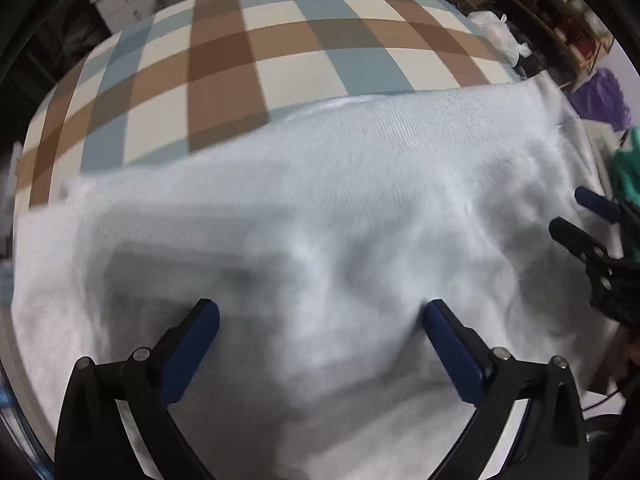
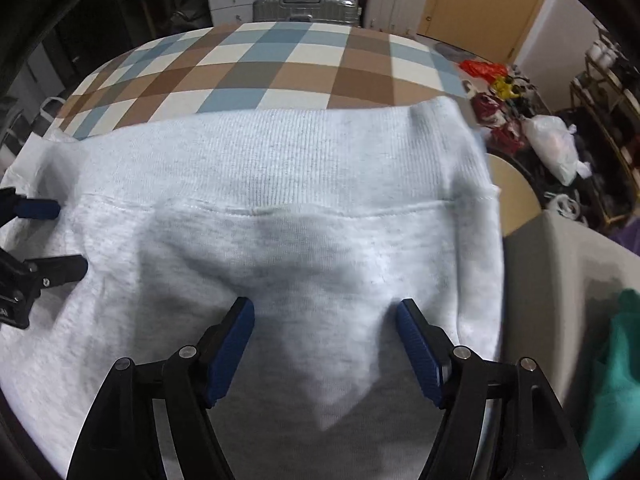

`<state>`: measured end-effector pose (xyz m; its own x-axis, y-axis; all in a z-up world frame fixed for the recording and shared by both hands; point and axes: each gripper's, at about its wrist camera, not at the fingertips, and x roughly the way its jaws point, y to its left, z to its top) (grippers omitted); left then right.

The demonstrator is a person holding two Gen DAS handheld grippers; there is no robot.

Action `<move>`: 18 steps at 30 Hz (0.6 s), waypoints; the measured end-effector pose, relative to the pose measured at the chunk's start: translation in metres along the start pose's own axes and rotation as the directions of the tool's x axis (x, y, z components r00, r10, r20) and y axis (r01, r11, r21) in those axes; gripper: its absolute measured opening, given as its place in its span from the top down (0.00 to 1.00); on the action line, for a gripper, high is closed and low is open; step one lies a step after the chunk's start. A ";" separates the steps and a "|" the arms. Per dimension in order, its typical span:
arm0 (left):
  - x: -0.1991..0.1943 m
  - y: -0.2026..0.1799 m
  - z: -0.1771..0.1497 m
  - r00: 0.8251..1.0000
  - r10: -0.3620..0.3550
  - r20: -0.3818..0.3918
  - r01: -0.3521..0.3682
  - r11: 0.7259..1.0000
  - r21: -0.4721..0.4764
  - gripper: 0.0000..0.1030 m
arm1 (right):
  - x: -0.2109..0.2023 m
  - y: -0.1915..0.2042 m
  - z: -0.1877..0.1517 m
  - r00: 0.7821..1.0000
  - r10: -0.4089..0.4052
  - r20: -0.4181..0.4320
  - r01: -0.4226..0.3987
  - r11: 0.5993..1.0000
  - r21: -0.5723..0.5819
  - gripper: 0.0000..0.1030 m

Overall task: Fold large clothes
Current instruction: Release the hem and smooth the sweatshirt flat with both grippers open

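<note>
Two hand-held grippers are hovering over one light grey sweatshirt [image 2: 280, 200], both pointing steeply down at it. Sweatshirt is lying spread on a bed with a checked cover [image 1: 224, 60], ribbed hem band [image 2: 280, 148] towards the far side, checks showing beyond it.

Left hand-held gripper [image 1: 320, 312] is standing with jaws wide apart, nothing pinched between the blue pads [image 1: 200, 336], just cloth underneath. Right hand-held gripper [image 2: 325, 316] is also standing apart, somewhat narrower, pads not pressing on anything; a pointed fold of fabric is lying between them but not clamped. So neither is gripping right now.

Risks as I'm reading it:
- thick fleece, several layers likely stacked here; a shallow pinch could be catching only the top layer and the fold would be coming out skewed
- right edge of the garment is sitting near the bed edge [image 2: 516, 184]; a pull that way could be dragging it off
- the two grippers are working close together, fingers could be clashing on a cross-over move
- wrinkles in the middle are getting locked in if nobody's smoothing first

Hard to make out: left view is motion-blurred, so seams and edges there are mush. Sleeves and neckline aren't visible in either view. Near edge of the garment is cut off behind the gripper bodies. Teal cloth [image 2: 616, 380] at far right is partly out of frame, can't tell what it is
</note>
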<state>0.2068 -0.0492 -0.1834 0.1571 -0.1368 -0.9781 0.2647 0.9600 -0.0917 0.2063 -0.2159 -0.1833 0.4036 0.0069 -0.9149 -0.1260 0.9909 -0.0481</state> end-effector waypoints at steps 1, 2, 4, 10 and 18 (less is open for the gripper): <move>-0.012 0.004 -0.009 0.999 -0.024 0.026 0.024 1.000 0.007 0.04 | -0.011 0.004 -0.003 0.999 0.040 0.028 -0.040 0.999 0.001 0.33; -0.025 0.007 -0.019 0.997 -0.039 0.060 0.038 0.999 0.021 0.04 | -0.026 0.011 -0.007 0.995 0.085 0.059 -0.085 0.996 -0.005 0.33; -0.047 0.011 -0.043 0.993 -0.060 0.106 0.054 0.997 0.059 0.04 | -0.055 0.030 -0.018 0.983 0.142 0.117 -0.137 0.990 -0.045 0.32; -0.009 0.024 -0.065 1.000 0.006 0.029 -0.007 0.999 0.046 0.03 | -0.057 0.093 -0.049 0.982 0.179 0.064 -0.166 0.973 -0.163 0.32; -0.002 0.040 -0.069 0.994 -0.018 0.109 0.021 0.999 -0.033 0.01 | -0.022 0.113 -0.075 0.998 0.053 0.035 -0.046 0.983 -0.178 0.32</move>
<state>0.1510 0.0063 -0.1982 0.2555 -0.1796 -0.9500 0.2365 0.9644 -0.1187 0.1155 -0.1140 -0.1983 0.4278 0.0645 -0.9016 -0.3042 0.9495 -0.0764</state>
